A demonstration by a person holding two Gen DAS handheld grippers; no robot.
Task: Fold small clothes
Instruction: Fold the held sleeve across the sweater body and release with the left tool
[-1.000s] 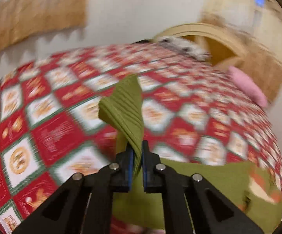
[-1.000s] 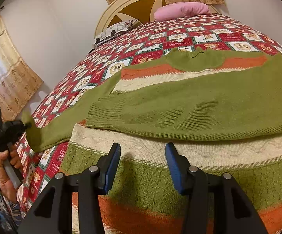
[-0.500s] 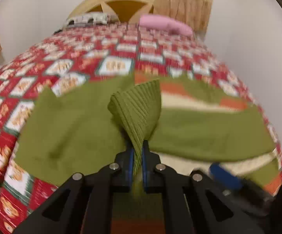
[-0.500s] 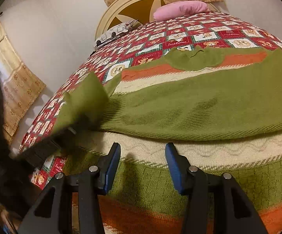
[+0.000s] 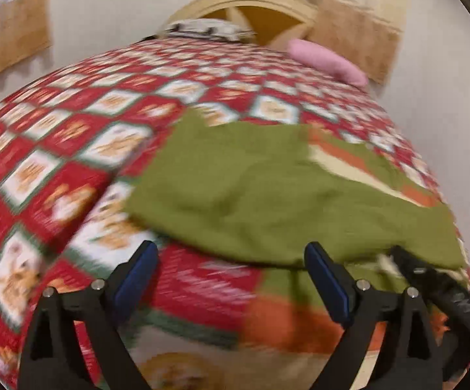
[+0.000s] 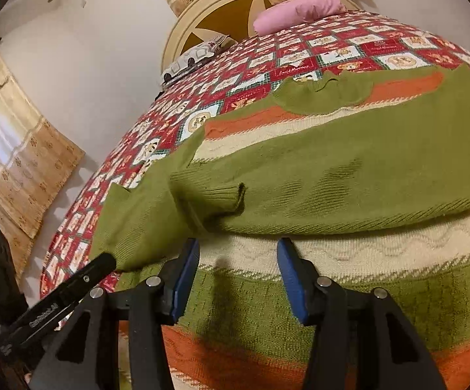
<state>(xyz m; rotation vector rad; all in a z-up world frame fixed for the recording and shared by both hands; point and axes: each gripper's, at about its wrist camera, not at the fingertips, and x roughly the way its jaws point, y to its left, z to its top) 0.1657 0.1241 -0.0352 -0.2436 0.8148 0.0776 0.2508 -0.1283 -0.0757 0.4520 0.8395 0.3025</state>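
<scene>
The sweater is matt knitted wool, ribbed at the cuff, lying on a printed cloth bedspread, with a smooth painted wooden headboard and a soft pink cloth pillow at the far end.

Bedspread blurred; sweater cut off right.

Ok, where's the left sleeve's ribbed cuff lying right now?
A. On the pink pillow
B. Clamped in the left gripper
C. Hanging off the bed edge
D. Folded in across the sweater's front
D: in the right wrist view the ribbed cuff lies on the sweater body, and the opening left gripper has nothing between its fingers.
</scene>
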